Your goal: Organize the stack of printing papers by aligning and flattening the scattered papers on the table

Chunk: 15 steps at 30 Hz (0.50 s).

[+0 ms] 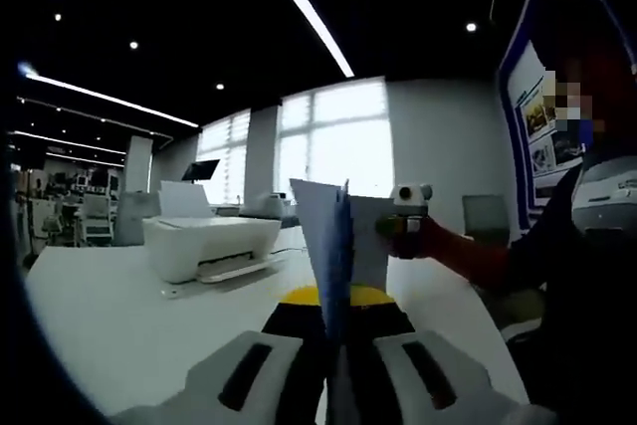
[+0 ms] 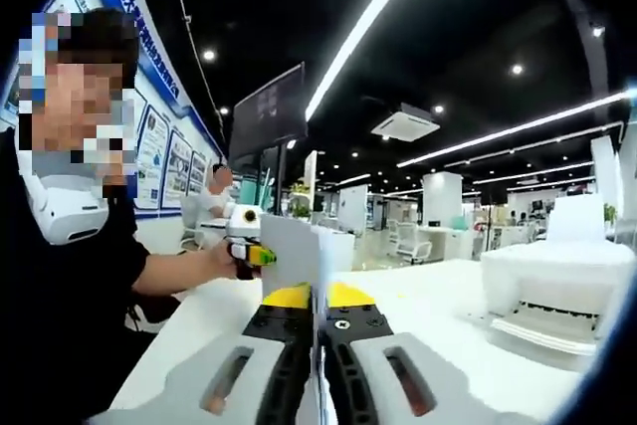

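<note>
papers [image 1: 333, 246] edge-on, tongs [image 1: 336, 365] clamping

A white printer [image 1: 211, 243] sits on the white bench [image 1: 109, 320] at about nine o'clock in the left gripper view, with a dark monitor [image 1: 200, 169] behind it and bright windows [image 1: 338, 136] at twelve. In the right gripper view, a dark screen [image 2: 267, 116] hangs at eleven o'clock, and poster boards [image 2: 164, 151] line the wall at nine.

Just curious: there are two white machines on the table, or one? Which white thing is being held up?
The paper stack, upright between both tools; the printer sits on the table.
</note>
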Tool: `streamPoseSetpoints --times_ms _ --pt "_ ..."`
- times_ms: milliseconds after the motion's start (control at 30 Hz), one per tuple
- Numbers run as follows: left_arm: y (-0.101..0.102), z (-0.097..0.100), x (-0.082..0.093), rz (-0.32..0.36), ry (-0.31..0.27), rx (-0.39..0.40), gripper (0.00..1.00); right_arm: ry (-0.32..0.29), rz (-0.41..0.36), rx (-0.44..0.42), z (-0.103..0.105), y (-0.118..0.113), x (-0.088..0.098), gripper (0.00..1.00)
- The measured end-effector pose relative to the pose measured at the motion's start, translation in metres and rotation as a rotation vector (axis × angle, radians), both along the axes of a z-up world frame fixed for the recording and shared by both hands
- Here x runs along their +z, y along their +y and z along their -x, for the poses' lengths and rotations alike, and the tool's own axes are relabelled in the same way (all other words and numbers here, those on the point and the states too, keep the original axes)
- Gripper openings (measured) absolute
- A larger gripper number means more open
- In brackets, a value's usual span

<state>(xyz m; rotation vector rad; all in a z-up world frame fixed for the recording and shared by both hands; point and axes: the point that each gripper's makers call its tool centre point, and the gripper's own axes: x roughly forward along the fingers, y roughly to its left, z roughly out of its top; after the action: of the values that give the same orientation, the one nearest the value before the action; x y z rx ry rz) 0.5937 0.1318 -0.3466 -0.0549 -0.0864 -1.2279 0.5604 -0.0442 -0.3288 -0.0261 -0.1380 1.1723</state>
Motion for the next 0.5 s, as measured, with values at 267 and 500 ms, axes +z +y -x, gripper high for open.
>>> streamPoseSetpoints --times_ms 267,500 --pt "-0.001 0.002 0.010 0.014 -0.009 -0.008 0.06 -0.009 -0.020 0.008 0.001 -0.004 0.007 0.00" --pt "0.000 -0.002 0.020 0.014 -0.012 -0.013 0.06 -0.026 -0.018 0.004 0.002 -0.004 0.019 0.00"
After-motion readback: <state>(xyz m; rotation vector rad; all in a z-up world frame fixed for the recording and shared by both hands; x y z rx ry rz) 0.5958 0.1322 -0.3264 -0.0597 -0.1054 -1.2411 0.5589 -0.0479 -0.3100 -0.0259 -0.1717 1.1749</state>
